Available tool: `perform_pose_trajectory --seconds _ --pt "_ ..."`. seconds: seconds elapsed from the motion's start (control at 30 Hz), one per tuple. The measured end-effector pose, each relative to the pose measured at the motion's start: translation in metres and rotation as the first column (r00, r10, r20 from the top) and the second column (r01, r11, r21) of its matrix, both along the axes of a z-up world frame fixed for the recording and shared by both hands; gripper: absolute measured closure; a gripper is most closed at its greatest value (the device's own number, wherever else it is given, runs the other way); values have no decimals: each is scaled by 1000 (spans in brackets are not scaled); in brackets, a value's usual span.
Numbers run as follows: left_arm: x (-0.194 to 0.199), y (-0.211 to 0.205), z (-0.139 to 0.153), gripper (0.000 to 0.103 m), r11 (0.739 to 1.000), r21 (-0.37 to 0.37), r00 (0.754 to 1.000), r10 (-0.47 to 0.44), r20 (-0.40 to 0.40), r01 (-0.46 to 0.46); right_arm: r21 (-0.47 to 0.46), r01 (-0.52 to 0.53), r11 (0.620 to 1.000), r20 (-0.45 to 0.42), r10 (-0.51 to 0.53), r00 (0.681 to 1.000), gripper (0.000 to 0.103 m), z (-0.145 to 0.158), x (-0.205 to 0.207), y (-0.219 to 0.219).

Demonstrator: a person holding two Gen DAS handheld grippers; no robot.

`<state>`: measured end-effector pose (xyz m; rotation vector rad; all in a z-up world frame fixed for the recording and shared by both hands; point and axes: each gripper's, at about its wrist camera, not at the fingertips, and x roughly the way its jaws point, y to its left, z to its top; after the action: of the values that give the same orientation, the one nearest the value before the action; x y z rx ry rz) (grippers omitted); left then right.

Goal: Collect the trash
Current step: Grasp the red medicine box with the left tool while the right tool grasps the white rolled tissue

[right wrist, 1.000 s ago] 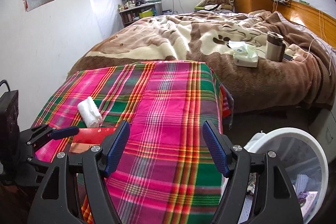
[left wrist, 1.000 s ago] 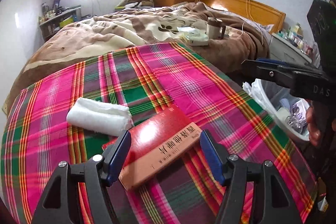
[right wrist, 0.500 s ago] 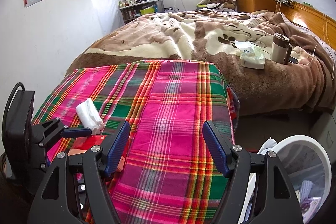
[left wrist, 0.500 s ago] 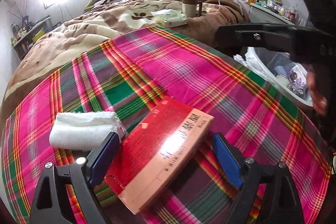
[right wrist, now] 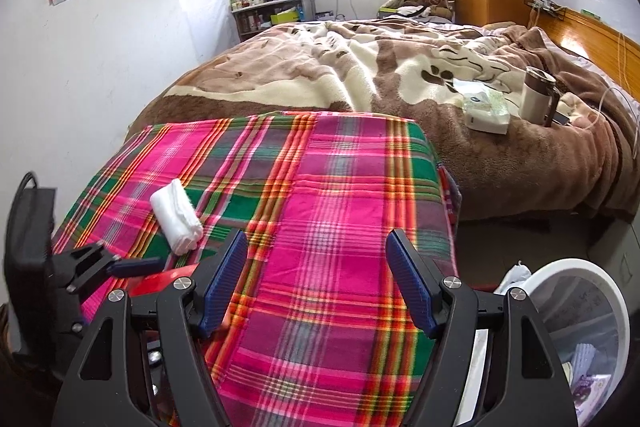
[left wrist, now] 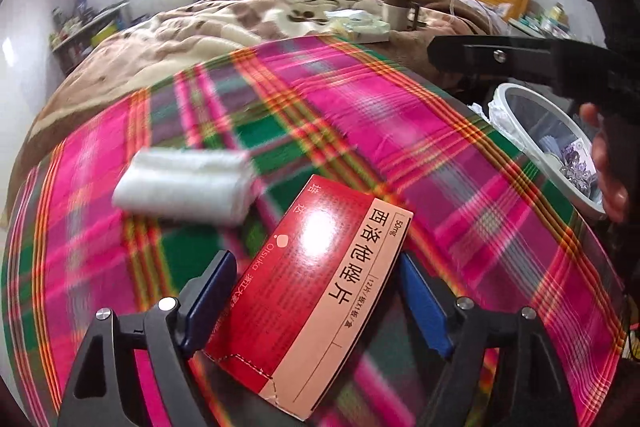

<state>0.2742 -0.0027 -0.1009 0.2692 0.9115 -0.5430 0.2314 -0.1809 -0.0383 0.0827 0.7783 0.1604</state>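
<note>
A: Left gripper [left wrist: 316,303]?
B: Jaws closing, red medicine box [left wrist: 320,291] sits between them. Left blue pad looks right at the box's long edge; the right pad's tip is hidden behind the box, so can't tell if it touches. Not calling it a grip.
A: Where's the box?
B: On the plaid cloth [left wrist: 360,115], near the cloth's near-left edge, lying flat and angled. Red top, pale strip with Chinese print and "50mg".
A: Other trash?
B: White rolled tissue [left wrist: 184,187], blurred in the left wrist view, just beyond the box toward the cloth's left side. Gap between them, not touching. The right wrist view shows it sharper [right wrist: 177,221].
A: Right gripper [right wrist: 318,281]?
B: Wide open, nothing between the pads, only plaid under it. Above the cloth's near edge, right of the left gripper.
A: Bin?
B: White trash bin [right wrist: 580,277] with a clear liner, on the floor off the cloth's right near corner. Some stuff already inside, can't make out what.
A: Person?
B: Fingers of a hand [left wrist: 608,179] at the right edge of the left wrist view, on the right gripper's body.
A: Background?
B: Bed with brown blanket [right wrist: 360,75] beyond the cloth's far edge; tissue pack [right wrist: 488,113] and mug [right wrist: 538,95] on it.
</note>
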Motion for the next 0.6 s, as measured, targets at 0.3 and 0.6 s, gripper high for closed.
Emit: perform_pose_trajectory --seconds 0.3,0.6 --pt "-15 79 2 27 953 6 953 304 7 -304 -20 -112 994 -33 111 993 30 -16 23 44" --pt "-3 132 -3 29 842 -14 842 539 -11 -539 -25 -264 964 -72 262 962 30 -31 41 89"
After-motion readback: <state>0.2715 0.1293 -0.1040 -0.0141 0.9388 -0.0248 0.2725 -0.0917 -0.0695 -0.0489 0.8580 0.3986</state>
